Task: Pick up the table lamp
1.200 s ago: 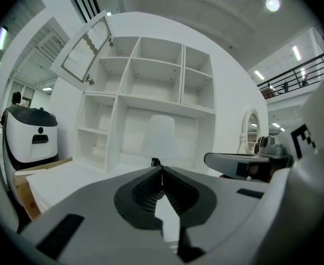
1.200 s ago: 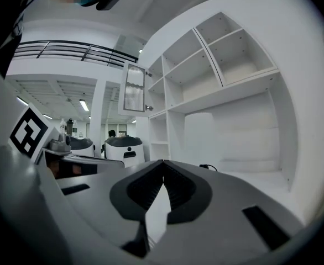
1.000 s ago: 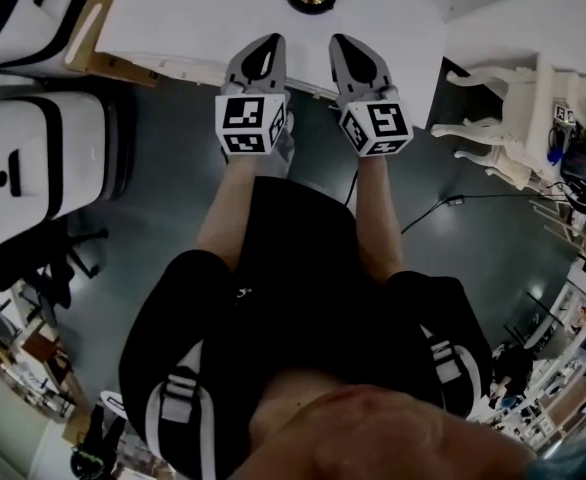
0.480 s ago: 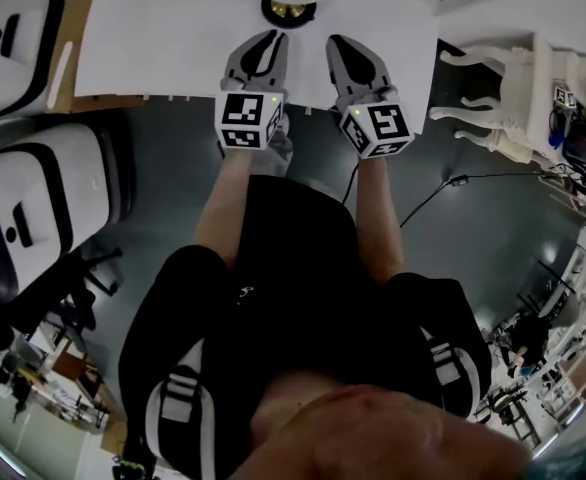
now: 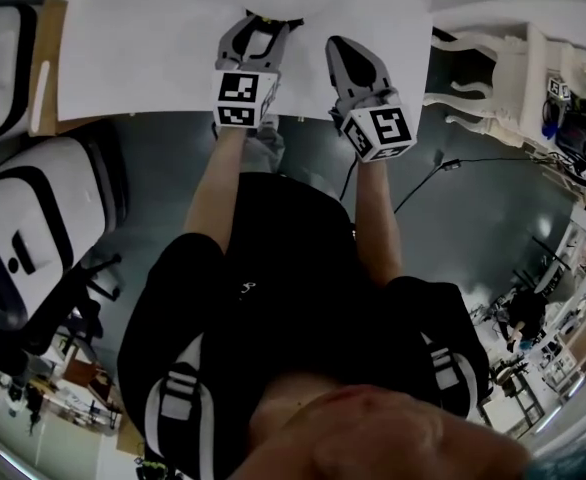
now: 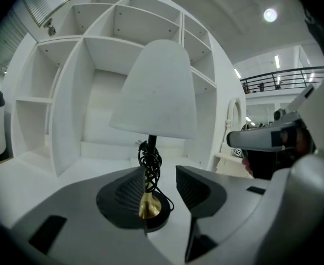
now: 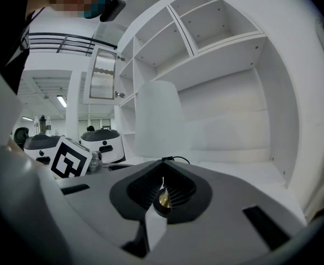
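Note:
The table lamp has a white shade (image 6: 156,93), a black stem wrapped in coiled cord (image 6: 150,162), and a brass foot (image 6: 149,206) on a round black base. It stands on the white table (image 5: 143,48) in front of a shelf unit. My left gripper (image 6: 161,189) (image 5: 258,26) is level with the lamp's base. Its jaws are opening, with the stem and brass foot between them and the pads clear of both. My right gripper (image 7: 162,189) (image 5: 341,50) is shut and empty, just right of the lamp. Its shade (image 7: 157,120) rises ahead of it.
A white open shelf unit (image 6: 95,65) backs the table. White carved furniture (image 5: 503,78) stands to the right, and white-and-black machines (image 5: 33,218) to the left. A cable (image 5: 443,163) runs over the dark floor. The person's body fills the lower head view.
Both grippers have moved forward over the table to the lamp. The left gripper's jaws, shut before, now stand apart around the lamp's base.

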The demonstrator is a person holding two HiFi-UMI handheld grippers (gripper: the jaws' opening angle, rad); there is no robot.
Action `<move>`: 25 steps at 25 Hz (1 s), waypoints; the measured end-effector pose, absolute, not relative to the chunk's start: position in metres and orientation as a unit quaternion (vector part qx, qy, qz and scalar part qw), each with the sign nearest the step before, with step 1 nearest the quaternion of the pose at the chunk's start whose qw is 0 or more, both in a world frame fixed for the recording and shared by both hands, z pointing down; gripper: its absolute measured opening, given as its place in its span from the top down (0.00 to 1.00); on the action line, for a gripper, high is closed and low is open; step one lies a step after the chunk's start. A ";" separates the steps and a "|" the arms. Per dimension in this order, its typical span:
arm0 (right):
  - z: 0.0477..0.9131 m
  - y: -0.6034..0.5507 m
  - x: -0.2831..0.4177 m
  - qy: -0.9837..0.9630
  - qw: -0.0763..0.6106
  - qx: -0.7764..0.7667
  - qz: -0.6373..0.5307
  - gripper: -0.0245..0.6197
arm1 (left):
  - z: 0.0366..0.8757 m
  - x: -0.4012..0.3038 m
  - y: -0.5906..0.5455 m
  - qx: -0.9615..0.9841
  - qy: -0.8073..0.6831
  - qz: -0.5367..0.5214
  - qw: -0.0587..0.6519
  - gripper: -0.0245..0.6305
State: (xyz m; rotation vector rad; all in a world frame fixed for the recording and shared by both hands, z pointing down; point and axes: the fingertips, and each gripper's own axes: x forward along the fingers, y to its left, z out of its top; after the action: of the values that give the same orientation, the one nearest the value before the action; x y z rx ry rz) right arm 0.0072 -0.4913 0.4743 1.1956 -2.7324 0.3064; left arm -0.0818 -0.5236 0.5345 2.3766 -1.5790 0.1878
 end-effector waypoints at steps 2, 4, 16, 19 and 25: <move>0.478 -0.497 0.007 -0.908 0.077 0.399 0.104 0.93 | 0.543 -0.082 -0.533 0.823 -0.545 0.068 0.145 0.69; 0.479 -0.502 0.004 -0.908 0.081 0.398 0.103 0.93 | 0.548 -0.082 -0.544 0.825 -0.542 0.076 0.143 0.65; 0.492 -0.520 0.015 -0.898 0.106 0.413 0.108 0.93 | 0.567 -0.069 -0.589 0.844 -0.514 0.080 0.132 0.58; 0.491 -0.523 0.016 -0.896 0.107 0.417 0.109 0.93 | 0.566 -0.069 -0.595 0.846 -0.512 0.073 0.130 0.58; 0.488 -0.526 0.017 -0.893 0.106 0.423 0.113 0.93 | 0.561 -0.068 -0.605 0.848 -0.511 0.055 0.130 0.58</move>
State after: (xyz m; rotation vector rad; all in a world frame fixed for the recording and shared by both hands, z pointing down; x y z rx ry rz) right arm 0.0173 -0.5261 0.4884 1.2462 -2.6295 0.3331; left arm -0.0678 -0.6047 0.5609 2.4634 -1.4838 0.1601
